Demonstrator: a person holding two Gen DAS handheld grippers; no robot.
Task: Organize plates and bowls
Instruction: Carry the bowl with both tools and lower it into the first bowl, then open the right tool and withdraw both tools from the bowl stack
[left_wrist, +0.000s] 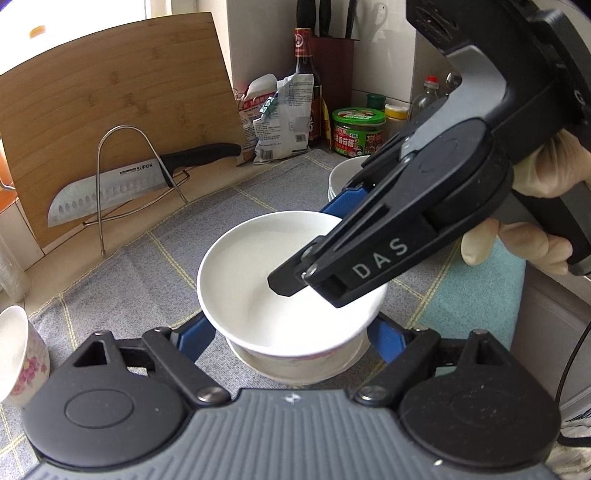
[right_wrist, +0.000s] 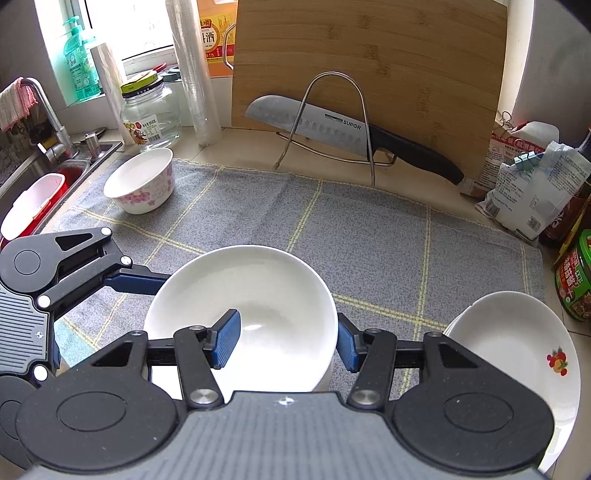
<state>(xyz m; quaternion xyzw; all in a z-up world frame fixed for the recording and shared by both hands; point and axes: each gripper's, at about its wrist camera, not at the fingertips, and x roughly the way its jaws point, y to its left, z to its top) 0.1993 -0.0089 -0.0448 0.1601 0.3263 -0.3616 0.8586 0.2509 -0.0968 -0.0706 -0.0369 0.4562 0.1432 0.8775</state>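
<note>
A white bowl (left_wrist: 258, 280) (right_wrist: 251, 295) rests in a second bowl (left_wrist: 295, 365) with a pink pattern, over the grey checked cloth (right_wrist: 369, 236). My left gripper (left_wrist: 291, 332) straddles it, one blue pad against each side below the rim. One left finger (right_wrist: 136, 280) touches the bowl's left side in the right wrist view. My right gripper (right_wrist: 286, 343) (left_wrist: 306, 254) is shut on the bowl's wall, one finger inside and one outside. A gloved hand (left_wrist: 517, 243) holds that gripper.
A floral bowl (right_wrist: 140, 181) (left_wrist: 18, 354) stands at the cloth's far left near the sink (right_wrist: 37, 177). Stacked white plates (right_wrist: 517, 354) (left_wrist: 347, 177) lie at the right. A knife (right_wrist: 332, 125) on a wire rack leans on the cutting board (right_wrist: 369, 55). Jars and bags line the back.
</note>
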